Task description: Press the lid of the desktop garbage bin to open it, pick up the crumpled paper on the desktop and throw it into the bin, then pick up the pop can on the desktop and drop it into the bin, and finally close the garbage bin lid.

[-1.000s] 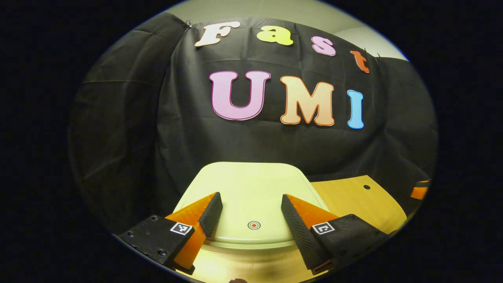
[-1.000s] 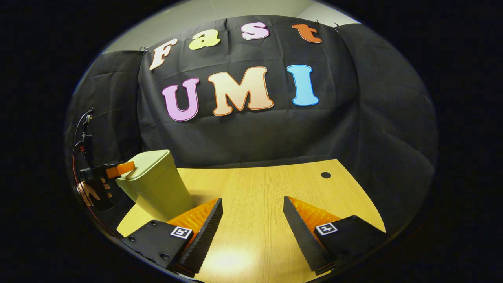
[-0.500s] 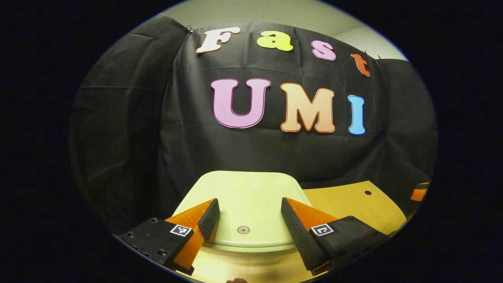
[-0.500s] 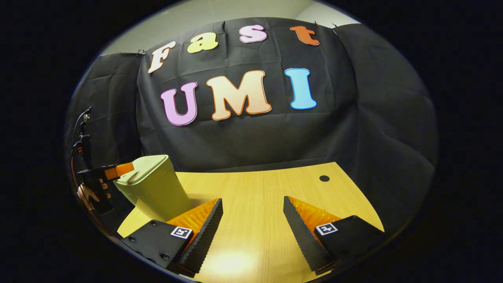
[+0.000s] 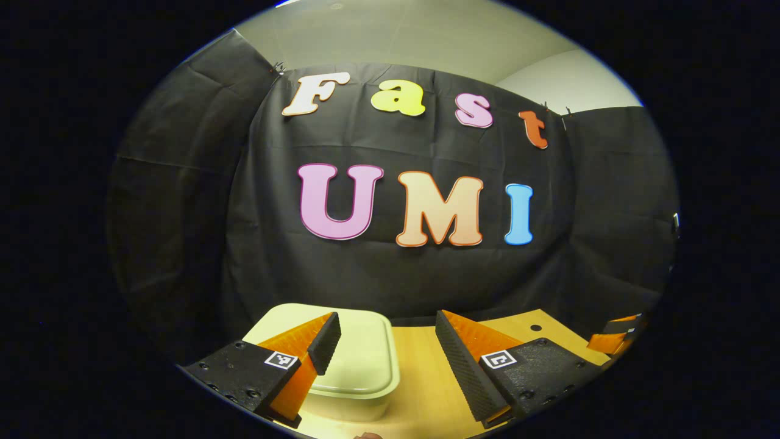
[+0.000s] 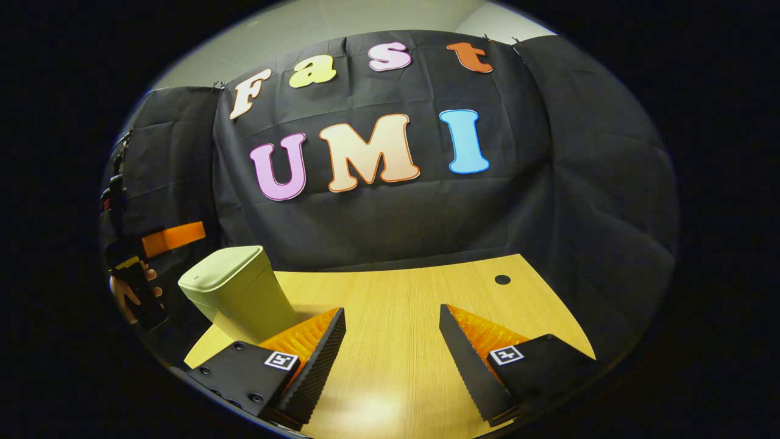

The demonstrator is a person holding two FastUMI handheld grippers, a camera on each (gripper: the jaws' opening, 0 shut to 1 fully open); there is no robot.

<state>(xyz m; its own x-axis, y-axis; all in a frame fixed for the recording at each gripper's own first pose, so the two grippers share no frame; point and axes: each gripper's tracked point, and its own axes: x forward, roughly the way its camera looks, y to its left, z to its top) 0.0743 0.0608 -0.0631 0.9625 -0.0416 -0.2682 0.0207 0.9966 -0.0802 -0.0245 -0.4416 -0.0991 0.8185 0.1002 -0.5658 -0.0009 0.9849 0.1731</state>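
The pale green bin (image 6: 237,296) stands at the table's left end with its lid (image 6: 222,274) down flat. In the left gripper view the lid (image 5: 359,360) lies low, under and just beyond my left finger. My left gripper (image 5: 387,332) hangs open above the bin's near side, touching nothing. The right gripper view shows that left gripper (image 6: 183,235) raised clear of the lid, up and to the left, in a hand (image 6: 125,299). My right gripper (image 6: 393,323) stands open over the bare wooden table (image 6: 396,292), right of the bin, with nothing between its fingers.
A small round hole (image 6: 502,279) marks the table's far right part. The black cloth wall closes the back and both sides. The right gripper (image 5: 615,335) appears at the far right edge of the left gripper view, above the table (image 5: 420,366).
My left gripper has risen off the lid, where it rested a second ago, and drawn up and back. The lid stays down. The right gripper has barely moved.
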